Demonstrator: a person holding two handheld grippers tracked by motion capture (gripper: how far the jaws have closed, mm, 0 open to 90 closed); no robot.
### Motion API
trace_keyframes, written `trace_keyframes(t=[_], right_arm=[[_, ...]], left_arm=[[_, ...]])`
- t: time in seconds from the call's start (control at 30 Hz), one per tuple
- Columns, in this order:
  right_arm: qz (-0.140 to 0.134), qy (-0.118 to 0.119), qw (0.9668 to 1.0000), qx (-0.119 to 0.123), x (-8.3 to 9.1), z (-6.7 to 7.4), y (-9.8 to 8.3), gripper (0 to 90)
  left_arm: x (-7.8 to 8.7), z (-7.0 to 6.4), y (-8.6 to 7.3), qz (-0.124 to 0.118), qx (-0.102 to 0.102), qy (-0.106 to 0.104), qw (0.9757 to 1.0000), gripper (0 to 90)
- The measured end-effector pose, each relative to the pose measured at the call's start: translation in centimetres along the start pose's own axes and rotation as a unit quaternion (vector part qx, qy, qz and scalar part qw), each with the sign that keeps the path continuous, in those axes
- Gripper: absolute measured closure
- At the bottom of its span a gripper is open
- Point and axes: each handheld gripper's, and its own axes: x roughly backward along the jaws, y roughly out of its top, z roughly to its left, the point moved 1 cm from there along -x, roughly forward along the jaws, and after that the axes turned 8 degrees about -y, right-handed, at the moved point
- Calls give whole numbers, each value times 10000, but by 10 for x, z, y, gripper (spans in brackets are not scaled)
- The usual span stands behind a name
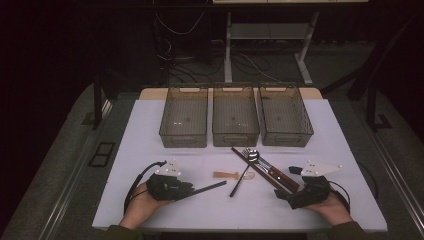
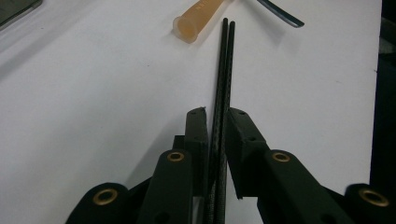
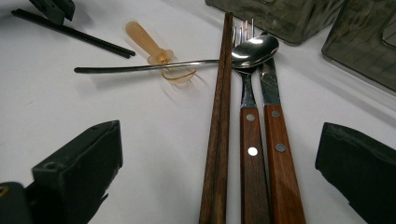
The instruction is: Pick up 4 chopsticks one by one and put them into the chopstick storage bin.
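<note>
While resting low, left tool (image 2: 215,122) clamps black chopsticks (image 2: 224,70), level.

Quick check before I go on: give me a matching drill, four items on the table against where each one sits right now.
Items:
1. black chopsticks
2. wooden chopsticks
3. spoon
4. bins

Places:
A. bowl resting on the fork and knife
B. row of three at the table's far side
C. between the left claw's jaws
D. lying between the right claw's open jaws

Pairs: 1-C, 2-D, 3-A, 4-B
</note>
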Motion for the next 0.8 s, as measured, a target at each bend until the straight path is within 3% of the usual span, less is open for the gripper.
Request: trace_keyframes(t=[0.27,0.8], right_arm=[[-2,0,10000,9,0,0,0,9],[-5,4,10000,7,0,0,0,9]], left_arm=[[-2,1,0,119,-111,16,9999,813],[-3,0,-2,258,-117,112,9995,826]])
